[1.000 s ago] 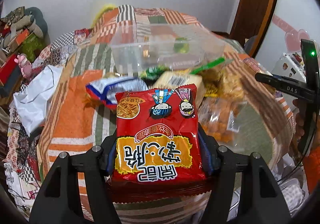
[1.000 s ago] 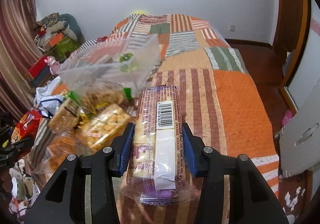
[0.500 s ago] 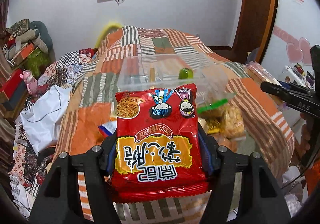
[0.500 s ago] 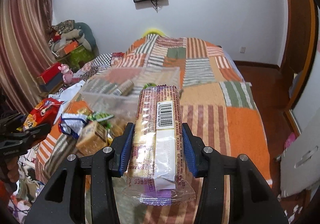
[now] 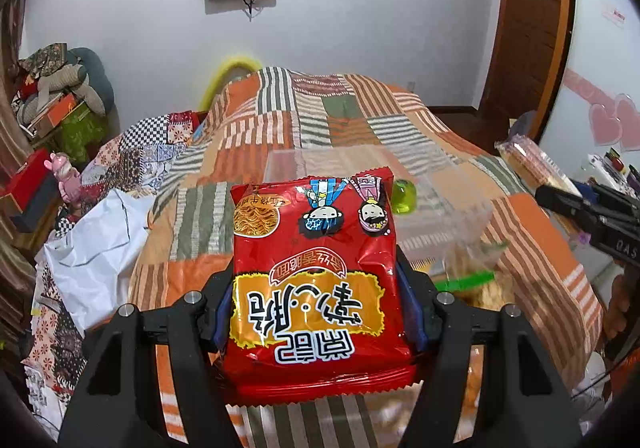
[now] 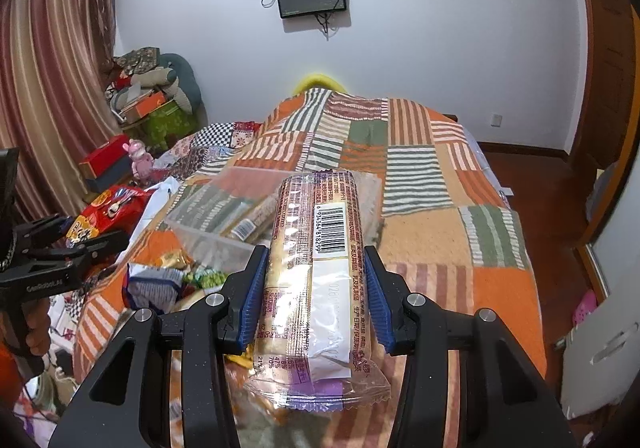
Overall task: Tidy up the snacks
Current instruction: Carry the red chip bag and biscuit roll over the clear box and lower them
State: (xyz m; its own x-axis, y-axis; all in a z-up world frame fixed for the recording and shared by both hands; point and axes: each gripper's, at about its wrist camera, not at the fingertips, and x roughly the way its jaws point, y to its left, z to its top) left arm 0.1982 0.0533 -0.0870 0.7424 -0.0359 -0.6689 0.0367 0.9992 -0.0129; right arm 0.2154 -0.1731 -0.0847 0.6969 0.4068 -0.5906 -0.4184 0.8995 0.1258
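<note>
Red noodle packet [image 5: 316, 272] pinched in left hand-held gripper [image 5: 318, 312], biscuit sleeve [image 6: 320, 268] in right hand-held gripper [image 6: 316, 292]; both above the bed, short of clear bin [image 5: 436, 175]. Lower each over bin before letting go

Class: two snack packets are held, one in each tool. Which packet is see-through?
The long biscuit packet in the right tool: its clear wrapper shows the biscuits. The noodle packet in the left tool is opaque red.

1. The left gripper [image 5: 318, 312] has lifted its red noodle packet [image 5: 316, 280] clear of the snack pile [image 5: 476, 280], which now sits lower and mostly hidden.
2. The right gripper [image 6: 316, 296] has raised its biscuit pack [image 6: 320, 280] above the clear box [image 6: 224, 211].
</note>
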